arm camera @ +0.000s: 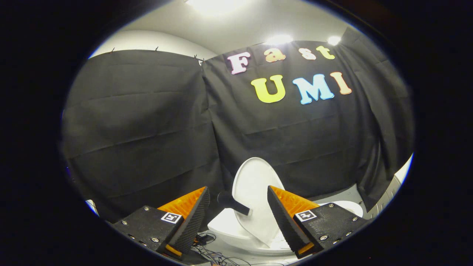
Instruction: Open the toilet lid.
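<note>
Already the toilet lid (pixel 255 192) stands raised, tilted against the black cloth wall (pixel 147 129); the gripper (pixel 238 201) fingers spread apart, holding nothing.

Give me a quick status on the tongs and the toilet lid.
Tongs open, holding nothing. Toilet lid raised, standing up just beyond the fingers. Black handle juts from the lid between them; nothing blocking.

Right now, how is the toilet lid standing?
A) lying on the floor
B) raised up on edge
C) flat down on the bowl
B: the toilet lid stands raised above the bowl, seen between the fingers of the open gripper, which are not touching it.
</note>
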A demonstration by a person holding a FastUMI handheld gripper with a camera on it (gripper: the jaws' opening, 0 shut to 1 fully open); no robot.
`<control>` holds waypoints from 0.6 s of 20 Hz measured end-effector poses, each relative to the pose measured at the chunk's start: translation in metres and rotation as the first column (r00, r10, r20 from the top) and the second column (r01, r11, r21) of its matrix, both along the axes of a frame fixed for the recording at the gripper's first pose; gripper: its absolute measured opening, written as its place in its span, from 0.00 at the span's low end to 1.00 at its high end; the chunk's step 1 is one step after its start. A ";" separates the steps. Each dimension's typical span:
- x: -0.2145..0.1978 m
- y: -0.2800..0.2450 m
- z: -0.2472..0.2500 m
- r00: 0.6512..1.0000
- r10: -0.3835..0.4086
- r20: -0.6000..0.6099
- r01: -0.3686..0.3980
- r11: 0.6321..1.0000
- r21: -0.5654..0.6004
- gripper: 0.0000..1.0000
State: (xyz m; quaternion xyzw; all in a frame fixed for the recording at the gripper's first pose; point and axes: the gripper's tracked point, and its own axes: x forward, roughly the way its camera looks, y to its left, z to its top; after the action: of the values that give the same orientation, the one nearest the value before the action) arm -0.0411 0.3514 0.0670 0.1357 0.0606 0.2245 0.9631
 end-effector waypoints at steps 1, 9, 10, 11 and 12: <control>-0.002 -0.016 0.007 0.999 -0.020 0.034 0.020 1.000 -0.012 0.95; 0.009 -0.158 0.008 0.975 -0.128 0.182 0.139 0.989 -0.048 0.96; 0.011 -0.179 0.002 0.972 -0.143 0.187 0.157 0.986 -0.064 0.95; 0.013 -0.197 -0.003 0.969 -0.159 0.190 0.176 0.981 -0.076 0.95; 0.014 -0.215 -0.009 0.967 -0.174 0.187 0.192 0.978 -0.082 0.96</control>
State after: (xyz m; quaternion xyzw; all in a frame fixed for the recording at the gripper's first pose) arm -0.0273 0.1361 0.0583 0.0718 -0.0276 0.1427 0.9868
